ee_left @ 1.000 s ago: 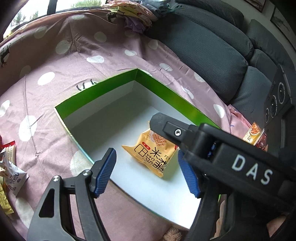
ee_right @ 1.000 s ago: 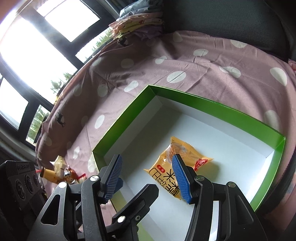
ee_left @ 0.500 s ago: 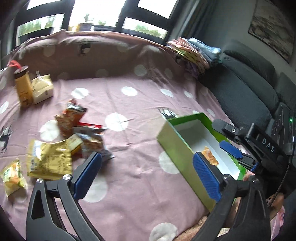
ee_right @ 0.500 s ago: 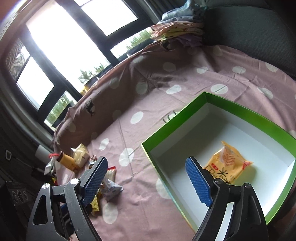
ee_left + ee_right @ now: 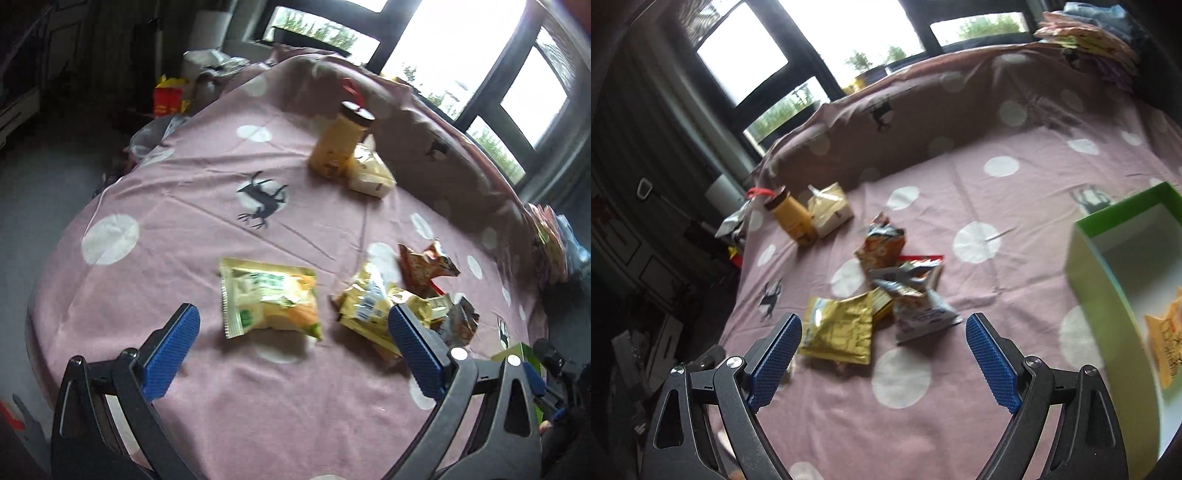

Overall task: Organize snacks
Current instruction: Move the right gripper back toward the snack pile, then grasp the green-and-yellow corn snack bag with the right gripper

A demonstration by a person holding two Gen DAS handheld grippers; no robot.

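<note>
Snack packs (image 5: pixel 886 295), crinkly foil, heaped.

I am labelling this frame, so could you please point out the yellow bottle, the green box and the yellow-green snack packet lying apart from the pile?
yellow bottle (image 5: pixel 338 147), left wrist view, on its body.
green box (image 5: pixel 1087 266), right wrist view, on its near outer wall.
yellow-green snack packet (image 5: pixel 271 299), left wrist view, on its front face.

I count one green cardboard box with white inside (image 5: pixel 1086 258), one orange snack packet (image 5: pixel 1165 345) in it. One yellow plastic bottle with dark lid (image 5: pixel 338 146), one cream carton-like pack (image 5: pixel 369 173) touching it. Loose packets: one yellow-green (image 5: pixel 269 299), one gold foil (image 5: pixel 838 328), one orange crinkled (image 5: pixel 881 247), one white-blue (image 5: pixel 919 310); others in that pile overlap, too blurred to count.
</note>
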